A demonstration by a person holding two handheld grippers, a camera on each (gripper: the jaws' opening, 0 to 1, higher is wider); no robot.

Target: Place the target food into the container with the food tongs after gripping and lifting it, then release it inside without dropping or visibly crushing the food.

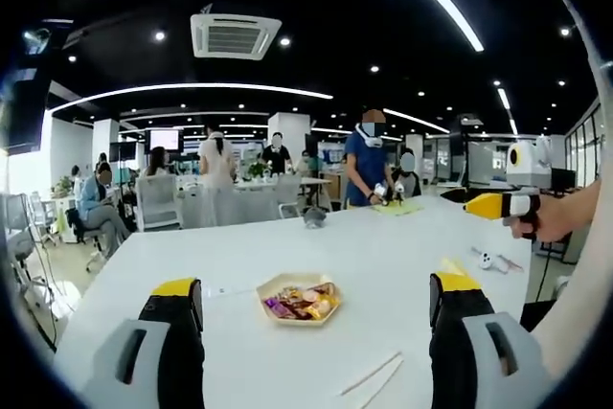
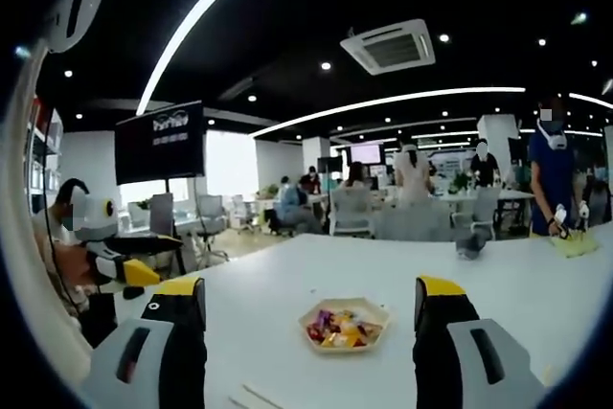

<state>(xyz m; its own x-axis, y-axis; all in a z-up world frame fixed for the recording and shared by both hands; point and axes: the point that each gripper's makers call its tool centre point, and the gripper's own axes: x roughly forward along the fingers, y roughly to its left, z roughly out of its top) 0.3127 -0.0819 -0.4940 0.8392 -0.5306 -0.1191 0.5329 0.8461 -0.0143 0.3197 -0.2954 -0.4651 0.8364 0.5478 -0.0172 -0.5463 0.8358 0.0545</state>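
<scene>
A pale hexagonal dish (image 1: pixel 271 290) (image 2: pixel 375 309) of wrapped sweets (image 1: pixel 303 303) (image 2: pixel 341 326) sits on the white table (image 1: pixel 364 246) (image 2: pixel 517 284). Near the table's front edge lies a thin pale pair of sticks (image 1: pixel 374 375) (image 2: pixel 251 397), possibly the tongs. My left gripper (image 1: pixel 315 284) is open, its yellow-tipped jaws spread wide either side of the dish and well short of it. In the right gripper view my right gripper (image 2: pixel 306 285) is open too, with nothing between its jaws. Each gripper also appears in the other's view, held by a hand (image 1: pixel 551 217) (image 2: pixel 72 270).
A person in a blue shirt (image 1: pixel 367 168) (image 2: pixel 553 174) works at the table's far end over a yellow-green mat (image 1: pixel 397 206) (image 2: pixel 573 246). A small dark object (image 1: pixel 314 219) (image 2: pixel 469 246) and small white items (image 1: pixel 484 261) lie on the table. Desks, chairs and people fill the background.
</scene>
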